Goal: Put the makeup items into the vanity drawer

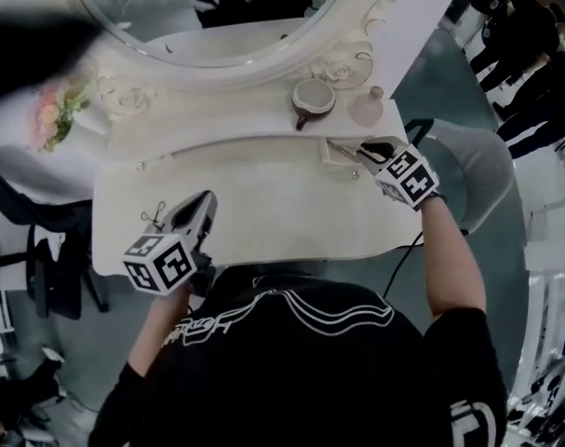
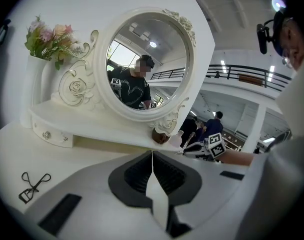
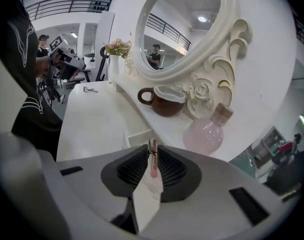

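Observation:
My right gripper [image 1: 364, 147] is at the right end of the white vanity table [image 1: 263, 212], over the small open drawer [image 1: 342, 154] under the shelf. In the right gripper view its jaws [image 3: 153, 153] are shut on a thin pink makeup stick [image 3: 153, 165] with a dark tip, just above the drawer [image 3: 136, 135]. A black eyelash curler [image 1: 154, 216] lies on the tabletop at the left, also seen in the left gripper view [image 2: 31, 186]. My left gripper [image 1: 204, 203] hovers beside the curler, with its jaws [image 2: 152, 156] shut and nothing between them.
A brown cup [image 1: 312, 99] and a round pink bottle [image 1: 366, 108] stand on the shelf below the oval mirror [image 1: 217, 17]. A vase of flowers [image 1: 54, 110] is at the far left. People stand beyond the table's right side [image 1: 533, 54].

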Motion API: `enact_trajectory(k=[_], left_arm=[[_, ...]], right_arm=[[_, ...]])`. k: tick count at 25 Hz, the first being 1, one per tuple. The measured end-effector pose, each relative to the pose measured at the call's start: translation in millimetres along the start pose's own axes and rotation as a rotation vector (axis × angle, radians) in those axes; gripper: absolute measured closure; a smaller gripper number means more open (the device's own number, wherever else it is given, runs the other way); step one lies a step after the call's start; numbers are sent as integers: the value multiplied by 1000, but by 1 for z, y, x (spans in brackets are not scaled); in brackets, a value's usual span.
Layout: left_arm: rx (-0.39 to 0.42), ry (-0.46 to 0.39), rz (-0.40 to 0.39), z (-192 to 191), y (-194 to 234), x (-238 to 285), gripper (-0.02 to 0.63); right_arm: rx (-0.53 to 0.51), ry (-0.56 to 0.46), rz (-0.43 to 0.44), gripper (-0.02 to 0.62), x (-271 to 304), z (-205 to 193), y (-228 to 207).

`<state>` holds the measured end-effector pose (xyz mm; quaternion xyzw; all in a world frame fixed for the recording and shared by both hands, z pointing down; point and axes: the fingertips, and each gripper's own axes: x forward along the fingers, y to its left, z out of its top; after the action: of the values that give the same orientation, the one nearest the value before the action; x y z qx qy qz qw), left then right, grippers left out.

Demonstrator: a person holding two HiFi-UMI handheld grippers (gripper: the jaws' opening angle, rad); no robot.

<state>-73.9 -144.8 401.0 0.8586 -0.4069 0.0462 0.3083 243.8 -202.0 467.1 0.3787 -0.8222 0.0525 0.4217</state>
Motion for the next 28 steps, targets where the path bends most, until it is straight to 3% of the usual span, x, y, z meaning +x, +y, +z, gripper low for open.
enact_trajectory(k=[14, 20, 28], left_arm=[[8, 28, 12, 5, 17, 7, 578], [-2, 25, 28, 5, 27, 1, 578], [-21, 13, 54, 1, 33, -9, 578]], right_arm=[[103, 187, 37, 517, 40, -29, -14], [175, 181, 44, 511, 44, -26, -17], [128, 127, 79, 421, 32, -6, -2]])
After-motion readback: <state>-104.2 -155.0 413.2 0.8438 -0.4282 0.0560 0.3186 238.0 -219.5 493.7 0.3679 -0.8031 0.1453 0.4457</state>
